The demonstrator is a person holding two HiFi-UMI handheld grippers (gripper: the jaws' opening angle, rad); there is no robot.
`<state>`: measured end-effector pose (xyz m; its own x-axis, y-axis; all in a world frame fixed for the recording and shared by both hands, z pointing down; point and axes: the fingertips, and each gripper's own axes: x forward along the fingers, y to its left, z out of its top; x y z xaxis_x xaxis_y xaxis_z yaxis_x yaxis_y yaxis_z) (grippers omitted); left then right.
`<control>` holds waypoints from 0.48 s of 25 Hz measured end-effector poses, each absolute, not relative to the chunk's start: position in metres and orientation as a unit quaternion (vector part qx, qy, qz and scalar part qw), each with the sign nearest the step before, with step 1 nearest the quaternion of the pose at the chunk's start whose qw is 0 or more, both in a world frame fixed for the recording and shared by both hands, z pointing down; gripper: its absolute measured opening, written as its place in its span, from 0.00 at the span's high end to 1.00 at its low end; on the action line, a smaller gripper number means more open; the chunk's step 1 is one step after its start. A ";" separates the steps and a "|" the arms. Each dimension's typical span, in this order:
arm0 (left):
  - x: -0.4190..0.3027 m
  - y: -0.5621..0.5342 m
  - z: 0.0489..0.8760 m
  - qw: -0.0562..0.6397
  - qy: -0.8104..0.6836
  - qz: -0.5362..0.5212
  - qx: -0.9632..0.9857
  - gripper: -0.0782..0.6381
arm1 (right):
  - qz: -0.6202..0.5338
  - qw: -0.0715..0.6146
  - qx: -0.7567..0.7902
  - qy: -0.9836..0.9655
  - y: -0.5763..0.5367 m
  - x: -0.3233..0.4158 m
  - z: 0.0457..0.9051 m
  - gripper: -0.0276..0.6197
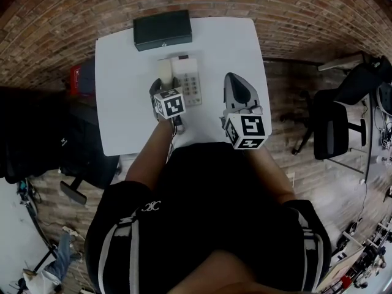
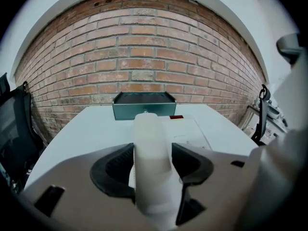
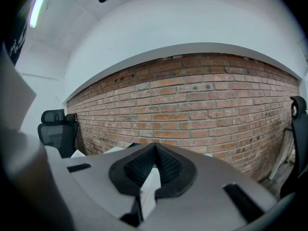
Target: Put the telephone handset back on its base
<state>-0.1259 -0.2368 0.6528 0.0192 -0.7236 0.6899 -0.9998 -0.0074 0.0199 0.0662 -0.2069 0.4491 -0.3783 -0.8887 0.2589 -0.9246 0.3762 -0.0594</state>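
Note:
The white telephone handset (image 1: 164, 72) lies along the left side of its base (image 1: 191, 86), beside the keypad, on the white table (image 1: 122, 115). My left gripper (image 1: 162, 89) straddles the handset's near end. In the left gripper view the handset (image 2: 150, 134) runs straight between the dark pads (image 2: 113, 170), which stand close on both sides with a thin gap on the right; the left gripper (image 2: 153, 167) looks open around it. The base (image 2: 190, 131) shows just right of the handset. My right gripper (image 1: 236, 84) hovers right of the base, shut and empty (image 3: 155, 155).
A dark green box (image 1: 162, 29) (image 2: 143, 105) sits at the table's far edge, behind the phone. A brick wall (image 2: 144, 57) rises beyond it. Black office chairs stand at the right (image 1: 334, 127) and left (image 1: 37, 133) of the table.

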 end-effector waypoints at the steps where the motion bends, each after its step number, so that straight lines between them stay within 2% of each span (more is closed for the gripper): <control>1: -0.124 -0.237 0.650 0.265 -0.647 0.256 0.668 0.55 | 0.097 0.091 0.549 -0.825 -0.206 0.066 0.449 0.96; 3: -0.120 -0.238 0.640 0.250 -0.643 0.250 0.680 0.50 | 0.098 0.089 0.547 -0.826 -0.205 0.066 0.447 0.96; 7: -0.119 -0.239 0.611 0.223 -0.650 0.226 0.691 0.50 | 0.096 0.081 0.540 -0.832 -0.205 0.062 0.444 0.96; 8: -0.120 -0.238 0.603 0.221 -0.654 0.217 0.691 0.52 | 0.096 0.077 0.538 -0.834 -0.205 0.061 0.443 0.96; 10: -0.124 -0.236 0.582 0.215 -0.666 0.199 0.686 0.69 | 0.099 0.061 0.533 -0.838 -0.206 0.059 0.440 0.96; 12: -0.133 -0.234 0.560 0.200 -0.683 0.184 0.678 0.80 | 0.101 0.044 0.527 -0.842 -0.208 0.056 0.435 0.96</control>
<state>-0.1328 -0.2340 0.5601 -0.0016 -0.8527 0.5225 -0.9997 0.0142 0.0201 0.0557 -0.2084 0.4354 -0.4399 -0.8796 0.1810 -0.8975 0.4234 -0.1236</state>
